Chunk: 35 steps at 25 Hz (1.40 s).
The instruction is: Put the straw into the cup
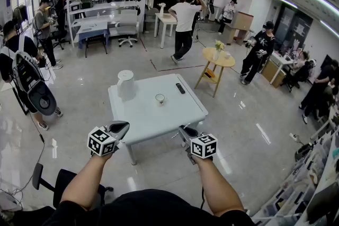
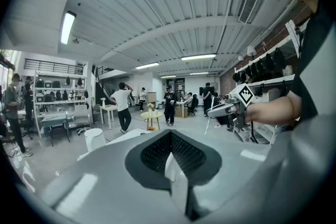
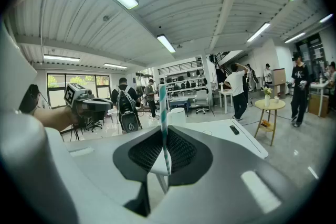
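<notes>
A teal-and-white striped straw (image 3: 163, 118) stands upright between the jaws of my right gripper (image 3: 164, 165), which is shut on it. In the head view the right gripper (image 1: 185, 131) hovers at the near right corner of the white table (image 1: 159, 119), and the straw itself does not show there. A small clear cup (image 1: 160, 98) sits near the table's middle, well ahead of both grippers. My left gripper (image 1: 121, 127) is at the near left corner; in its own view the left gripper (image 2: 170, 165) has its jaws pressed together with nothing held.
A tall white cylinder (image 1: 125, 83) stands at the table's far left, and a black remote (image 1: 180, 88) lies at the far right. A round yellow side table (image 1: 218, 58) stands beyond. Several people stand or walk around the room; an office chair (image 1: 39, 177) is at my near left.
</notes>
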Motion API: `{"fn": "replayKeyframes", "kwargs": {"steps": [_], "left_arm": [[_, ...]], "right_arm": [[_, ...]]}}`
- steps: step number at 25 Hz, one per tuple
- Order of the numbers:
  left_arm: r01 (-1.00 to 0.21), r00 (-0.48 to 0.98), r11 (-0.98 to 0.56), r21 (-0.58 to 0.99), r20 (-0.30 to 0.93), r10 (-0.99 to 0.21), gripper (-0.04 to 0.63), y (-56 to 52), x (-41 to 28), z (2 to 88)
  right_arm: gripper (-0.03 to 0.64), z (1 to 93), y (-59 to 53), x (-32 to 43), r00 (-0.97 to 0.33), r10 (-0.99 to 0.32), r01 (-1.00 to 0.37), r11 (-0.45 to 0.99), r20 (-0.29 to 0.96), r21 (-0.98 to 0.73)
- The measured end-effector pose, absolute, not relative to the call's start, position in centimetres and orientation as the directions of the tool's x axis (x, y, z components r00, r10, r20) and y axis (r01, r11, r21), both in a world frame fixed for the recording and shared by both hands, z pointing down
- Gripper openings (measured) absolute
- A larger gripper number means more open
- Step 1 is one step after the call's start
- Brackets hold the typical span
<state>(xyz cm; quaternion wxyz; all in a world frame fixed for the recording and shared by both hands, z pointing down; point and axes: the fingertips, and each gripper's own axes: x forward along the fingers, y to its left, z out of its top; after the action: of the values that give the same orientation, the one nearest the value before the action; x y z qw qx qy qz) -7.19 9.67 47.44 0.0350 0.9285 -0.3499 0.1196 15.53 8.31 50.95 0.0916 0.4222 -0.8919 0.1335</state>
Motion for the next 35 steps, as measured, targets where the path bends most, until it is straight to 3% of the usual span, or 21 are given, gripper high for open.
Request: {"fn": "replayKeyframes", "kwargs": {"steps": [35], "left_arm": [[-0.652,0.742,-0.758,0.039,0.238,-0.626,0.002,6.8,-7.2,48.5]], "right_arm": [[0.053,52.9,6.0,15.1,-0.621,-0.723,-0.783,0.585,0.303,-0.210]]}}
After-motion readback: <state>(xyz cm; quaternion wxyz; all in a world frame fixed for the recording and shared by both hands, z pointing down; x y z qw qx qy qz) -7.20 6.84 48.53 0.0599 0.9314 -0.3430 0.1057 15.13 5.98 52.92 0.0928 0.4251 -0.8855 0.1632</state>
